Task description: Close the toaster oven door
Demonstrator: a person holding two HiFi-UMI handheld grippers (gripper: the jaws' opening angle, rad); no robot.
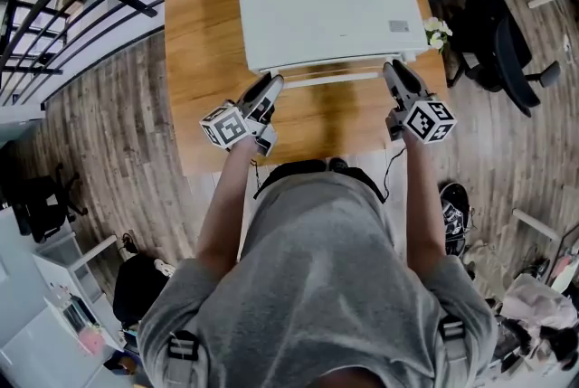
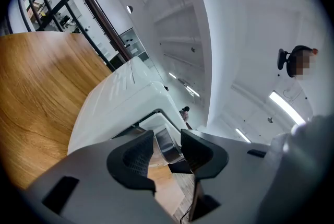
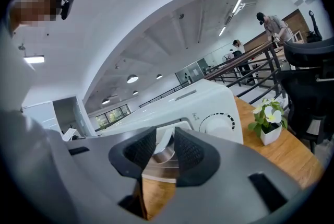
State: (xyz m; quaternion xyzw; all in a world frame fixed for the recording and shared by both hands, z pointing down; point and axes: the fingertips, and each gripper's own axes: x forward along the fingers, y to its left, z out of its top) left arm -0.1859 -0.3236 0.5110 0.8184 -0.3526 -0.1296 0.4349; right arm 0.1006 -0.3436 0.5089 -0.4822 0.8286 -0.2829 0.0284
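1. Person's grey shirt (image 1: 317, 269) fills the near part of the head view. Both forearms reach to the front of the toaster oven (image 1: 330, 11), one at each end of its door. This is probably so the door swings evenly without twisting.
2. Left gripper (image 1: 274, 86) is at the oven's front left corner and points roughly level. Its jaws stand about halfway apart, and the shiny left end of the door handle (image 2: 166, 146) fills the gap between them. This reads as a clamp on the handle, with a level aim that suits pushing the door toward the oven.
3. The white oven sits on the wooden table (image 1: 204, 61) with its door side facing the person. The door is partway up at the oven's front. The left gripper view shows a dark gap between the door's top edge and the oven body, so it is not closed yet.
4. Right gripper (image 1: 392, 70) is at the oven's front right corner, tipped slightly down. Its jaws are narrower than the left pair, with the handle's right end between the pads. This looks like a grip too, mirroring the left.
5. Dial (image 3: 216, 122) is on the oven's front, right of the door. A small potted plant (image 3: 269, 121) stands just right of the oven, out of the door's path.
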